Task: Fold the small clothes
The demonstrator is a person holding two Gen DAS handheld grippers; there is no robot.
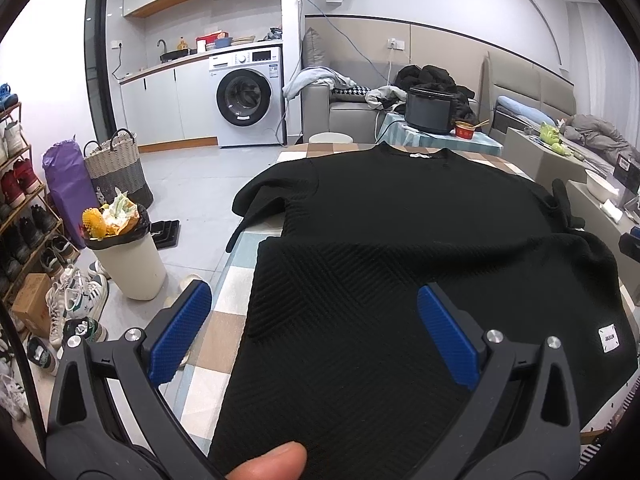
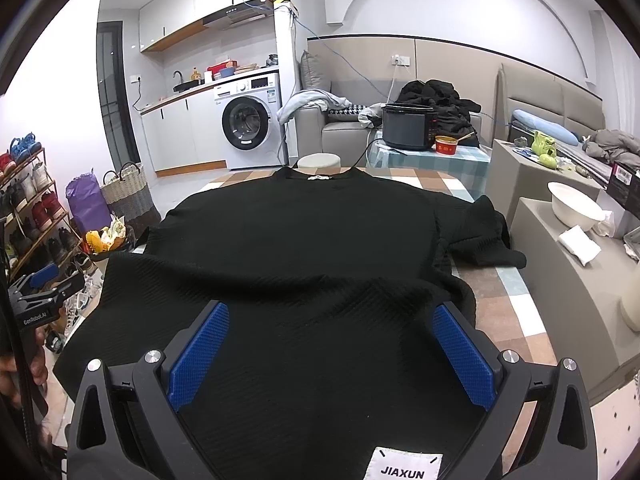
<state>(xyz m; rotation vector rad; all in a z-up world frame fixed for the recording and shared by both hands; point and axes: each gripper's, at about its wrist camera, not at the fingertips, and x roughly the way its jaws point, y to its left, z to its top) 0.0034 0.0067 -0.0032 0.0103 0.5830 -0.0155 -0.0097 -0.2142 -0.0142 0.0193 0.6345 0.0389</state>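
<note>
— What did the garment look like?

— It was a black short-sleeved knit top with a ribbed chevron texture, spread flat on the table covered by a checked cloth in brown, pale blue and white. Its neckline, with a small white label, lay at the far edge; the hem was nearest the cameras.

— And the sleeves?

— The left sleeve lay out over the table's left edge. The right sleeve was rumpled, lying on the cloth at the right. A white patch reading JIAXUN sat on the near hem, towards the right.

— The claws?

— The left gripper hung over the near left part of the top, blue pads wide apart, gripping nothing. The right gripper was likewise spread wide over the near hem, empty. A fingertip showed at the bottom of the left view.
</note>
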